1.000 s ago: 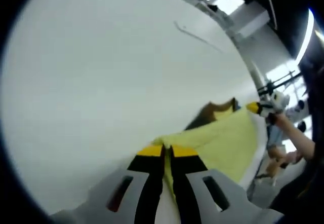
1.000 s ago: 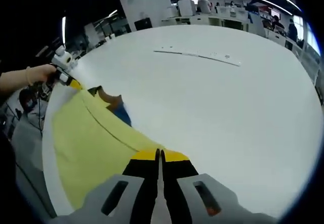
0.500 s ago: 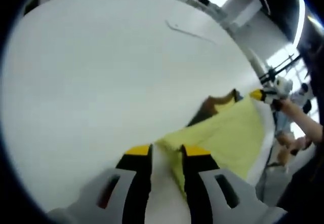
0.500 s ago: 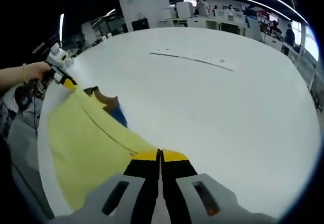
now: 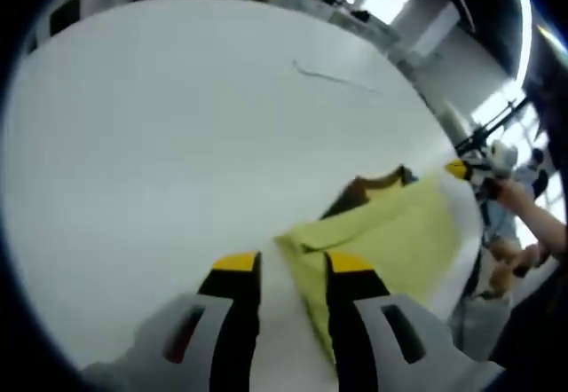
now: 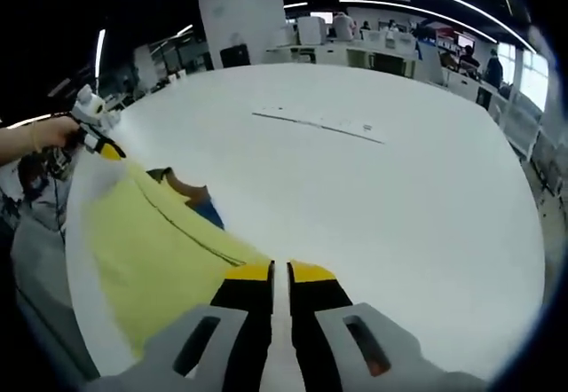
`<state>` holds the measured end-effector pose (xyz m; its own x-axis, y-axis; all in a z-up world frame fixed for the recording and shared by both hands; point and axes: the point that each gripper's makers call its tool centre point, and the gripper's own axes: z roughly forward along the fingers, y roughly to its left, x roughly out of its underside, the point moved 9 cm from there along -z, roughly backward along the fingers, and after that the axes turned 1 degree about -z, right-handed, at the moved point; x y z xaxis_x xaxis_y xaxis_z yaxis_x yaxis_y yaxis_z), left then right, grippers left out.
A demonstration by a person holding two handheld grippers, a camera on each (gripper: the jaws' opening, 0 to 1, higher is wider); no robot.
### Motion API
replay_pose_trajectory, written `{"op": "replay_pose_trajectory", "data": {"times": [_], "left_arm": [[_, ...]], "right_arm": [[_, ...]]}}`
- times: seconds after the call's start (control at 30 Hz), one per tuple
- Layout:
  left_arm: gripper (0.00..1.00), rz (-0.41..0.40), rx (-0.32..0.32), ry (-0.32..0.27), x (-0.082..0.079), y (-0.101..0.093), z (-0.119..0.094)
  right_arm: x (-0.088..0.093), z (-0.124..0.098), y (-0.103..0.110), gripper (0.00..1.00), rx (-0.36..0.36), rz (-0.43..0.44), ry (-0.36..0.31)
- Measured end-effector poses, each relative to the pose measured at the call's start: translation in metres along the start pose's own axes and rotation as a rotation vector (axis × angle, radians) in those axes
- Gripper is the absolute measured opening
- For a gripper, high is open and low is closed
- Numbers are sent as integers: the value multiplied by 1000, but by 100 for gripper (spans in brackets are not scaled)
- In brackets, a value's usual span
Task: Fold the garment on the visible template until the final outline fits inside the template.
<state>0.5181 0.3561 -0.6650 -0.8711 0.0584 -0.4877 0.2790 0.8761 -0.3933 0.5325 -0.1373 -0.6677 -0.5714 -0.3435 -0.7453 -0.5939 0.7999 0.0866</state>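
Observation:
A yellow garment (image 5: 390, 237) lies flat on the white table (image 5: 160, 135), with a brown and blue collar part (image 5: 377, 184) poking out at its far edge. My left gripper (image 5: 291, 264) is open, and the garment's near corner lies between its jaws. In the right gripper view the same yellow garment (image 6: 151, 241) spreads to the left. My right gripper (image 6: 280, 272) stands a little open at the cloth's corner. Each gripper appears in the other's view at the far corner, the right gripper (image 5: 460, 170) and the left gripper (image 6: 99, 142), both hand-held.
A thin marked line (image 6: 319, 124) runs across the table beyond the garment, also seen as a thin line (image 5: 333, 77) in the left gripper view. The table's edge (image 6: 84, 321) lies close by the garment. Desks and people stand in the background.
My left gripper has opened and let go of the garment's corner. My right gripper's jaws have parted slightly. The cloth has settled onto the table.

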Motion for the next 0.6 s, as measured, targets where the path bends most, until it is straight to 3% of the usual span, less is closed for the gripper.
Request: {"op": "replay_pose_trajectory", "data": {"times": [0.3, 0.6], "left_arm": [[31, 56, 15, -20, 23, -32, -30], [42, 90, 26, -55, 49, -63, -69]], "right_arm": [[-3, -34, 26, 30, -5, -3, -27], [0, -77, 53, 40, -8, 23, -58]]}}
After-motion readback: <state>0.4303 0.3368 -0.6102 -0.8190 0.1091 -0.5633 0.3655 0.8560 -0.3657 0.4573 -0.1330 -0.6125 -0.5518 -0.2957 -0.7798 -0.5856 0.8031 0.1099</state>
